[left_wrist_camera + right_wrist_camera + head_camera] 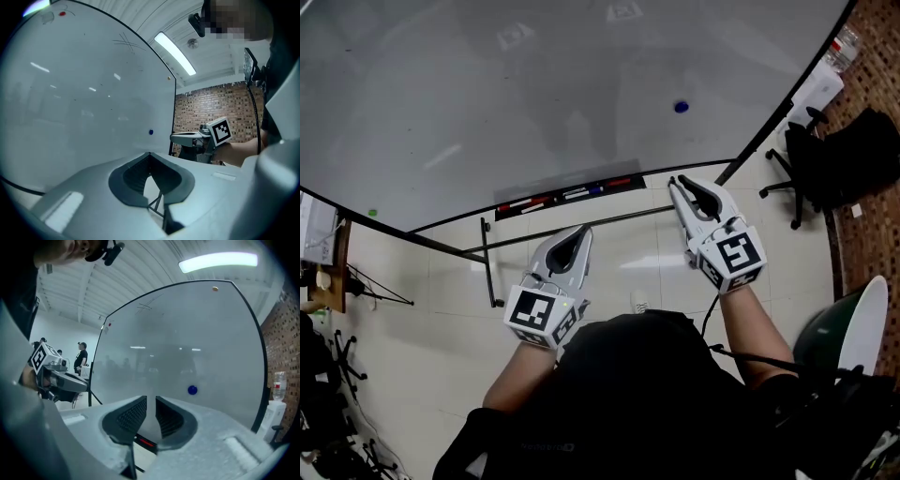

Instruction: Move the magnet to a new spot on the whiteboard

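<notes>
A small blue magnet [681, 107] sticks to the whiteboard [534, 94] at its right part; it also shows as the blue magnet [151, 132] in the left gripper view and the blue magnet [192, 390] in the right gripper view. My right gripper [675, 181] points at the board below the magnet, clear of it. A narrow gap parts its jaws [151, 399], with nothing between them. My left gripper [584, 230] is held lower and further left, its jaws closed tip to tip [150, 154] and empty.
A marker tray [572, 195] with several markers runs along the board's lower edge, above the stand's leg [487, 253]. A black office chair [825, 159] stands at the right by a brick wall. A red magnet [109, 325] and an orange magnet [215, 288] sit near the board's top.
</notes>
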